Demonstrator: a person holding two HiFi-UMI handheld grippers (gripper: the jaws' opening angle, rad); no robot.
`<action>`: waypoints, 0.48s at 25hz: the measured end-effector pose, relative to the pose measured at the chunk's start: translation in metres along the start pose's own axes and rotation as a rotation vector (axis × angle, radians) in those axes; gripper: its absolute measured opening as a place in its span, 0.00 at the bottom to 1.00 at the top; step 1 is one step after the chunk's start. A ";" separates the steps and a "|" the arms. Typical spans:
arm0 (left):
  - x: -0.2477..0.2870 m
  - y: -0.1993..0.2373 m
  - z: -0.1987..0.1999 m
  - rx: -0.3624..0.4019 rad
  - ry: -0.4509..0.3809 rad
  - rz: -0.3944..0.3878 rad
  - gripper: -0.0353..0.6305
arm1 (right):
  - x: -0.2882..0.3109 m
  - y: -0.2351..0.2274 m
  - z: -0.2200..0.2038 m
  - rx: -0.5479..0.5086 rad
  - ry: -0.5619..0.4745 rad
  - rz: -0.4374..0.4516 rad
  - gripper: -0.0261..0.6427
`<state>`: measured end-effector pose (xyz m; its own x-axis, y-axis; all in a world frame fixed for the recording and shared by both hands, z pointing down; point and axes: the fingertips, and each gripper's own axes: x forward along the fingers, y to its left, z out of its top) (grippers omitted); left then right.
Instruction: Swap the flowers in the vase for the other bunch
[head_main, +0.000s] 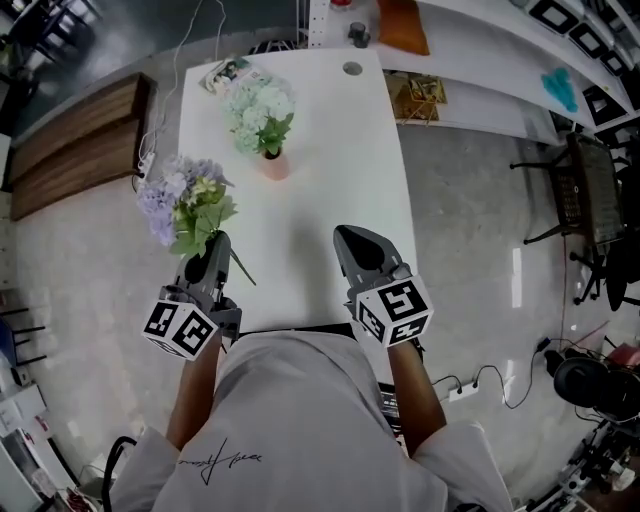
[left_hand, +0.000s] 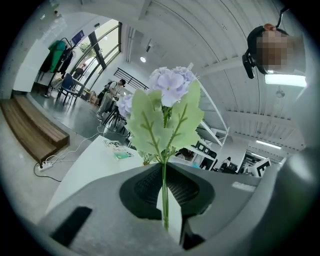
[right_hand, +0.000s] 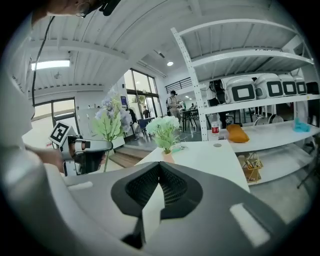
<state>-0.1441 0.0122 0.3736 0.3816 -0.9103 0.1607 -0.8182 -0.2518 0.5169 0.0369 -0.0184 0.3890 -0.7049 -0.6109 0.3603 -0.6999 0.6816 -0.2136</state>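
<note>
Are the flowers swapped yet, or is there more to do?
Only partway, it seems. Done and in hand: the left gripper is shut on the stem of the purple bunch, held up beside the table. The right gripper is shut and empty. The pale bunch stands in the pink vase. If that is the old one, taking it out and putting the purple one in are left.

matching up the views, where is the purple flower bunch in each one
Head view: purple flower bunch left of centre, stem in the left gripper.
Left gripper view: bunch dead centre, stem clamped between the jaws.
Right gripper view: bunch left of centre.
Shared landmark: the white table.
</note>
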 end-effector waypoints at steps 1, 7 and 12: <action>0.001 -0.001 0.000 -0.001 -0.003 0.004 0.08 | 0.003 -0.002 0.001 -0.007 0.001 0.008 0.05; 0.001 0.002 -0.002 0.006 -0.014 0.041 0.08 | 0.025 -0.007 0.006 -0.011 -0.002 0.047 0.05; -0.002 0.007 -0.004 -0.003 -0.015 0.080 0.08 | 0.047 -0.007 0.007 -0.020 -0.001 0.088 0.06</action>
<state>-0.1486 0.0133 0.3802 0.3084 -0.9322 0.1895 -0.8447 -0.1767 0.5053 0.0079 -0.0551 0.4013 -0.7639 -0.5487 0.3396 -0.6326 0.7408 -0.2261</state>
